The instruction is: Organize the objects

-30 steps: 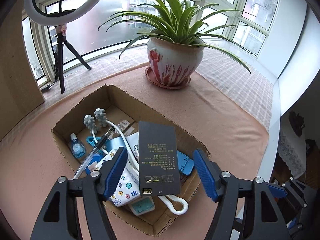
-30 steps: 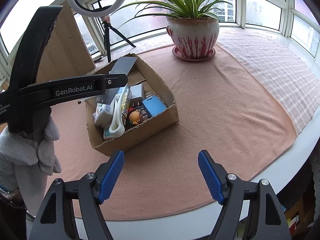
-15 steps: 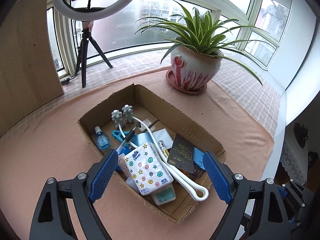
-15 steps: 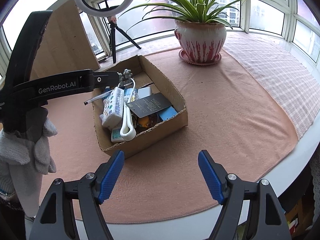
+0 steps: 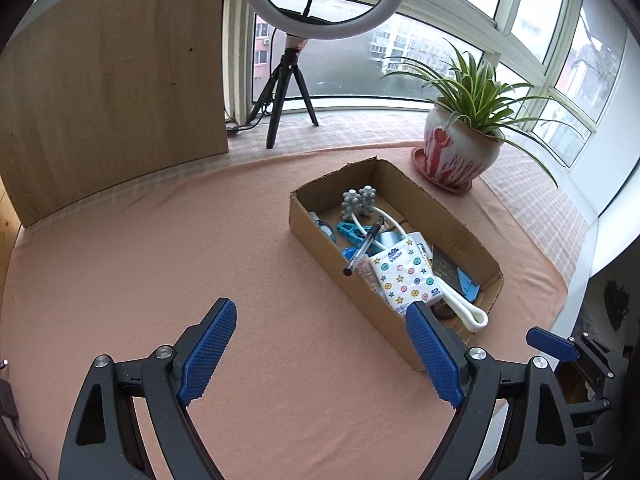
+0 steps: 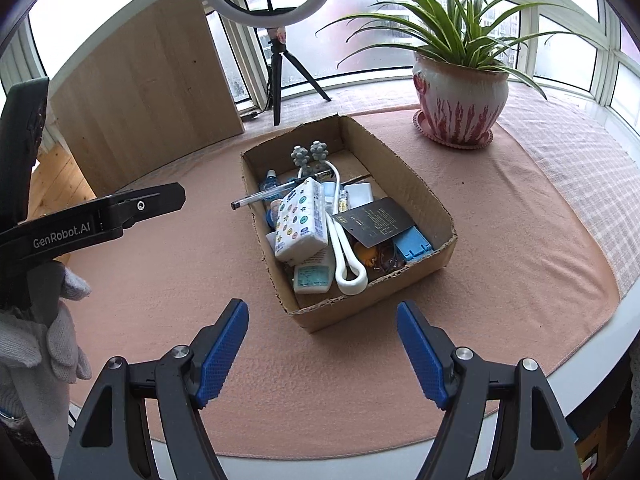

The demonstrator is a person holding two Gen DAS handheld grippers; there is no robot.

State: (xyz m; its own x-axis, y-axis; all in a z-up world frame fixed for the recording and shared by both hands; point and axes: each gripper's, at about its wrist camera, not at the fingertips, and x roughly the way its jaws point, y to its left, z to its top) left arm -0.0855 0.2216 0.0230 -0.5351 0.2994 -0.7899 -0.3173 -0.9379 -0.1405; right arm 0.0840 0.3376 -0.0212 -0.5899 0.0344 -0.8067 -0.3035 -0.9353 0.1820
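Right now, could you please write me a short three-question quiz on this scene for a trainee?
1. True or false: the pen lies fully inside the cardboard box.
2. Multiple choice: what lies on top of the pile at the box's right side? A) a black card B) a red cup C) a green book
3. Fill in: the left gripper and the right gripper are both ____ and hold nothing.

Key: 1. False, its tip pokes out over the box's left wall. 2. A, the black card. 3. Open.
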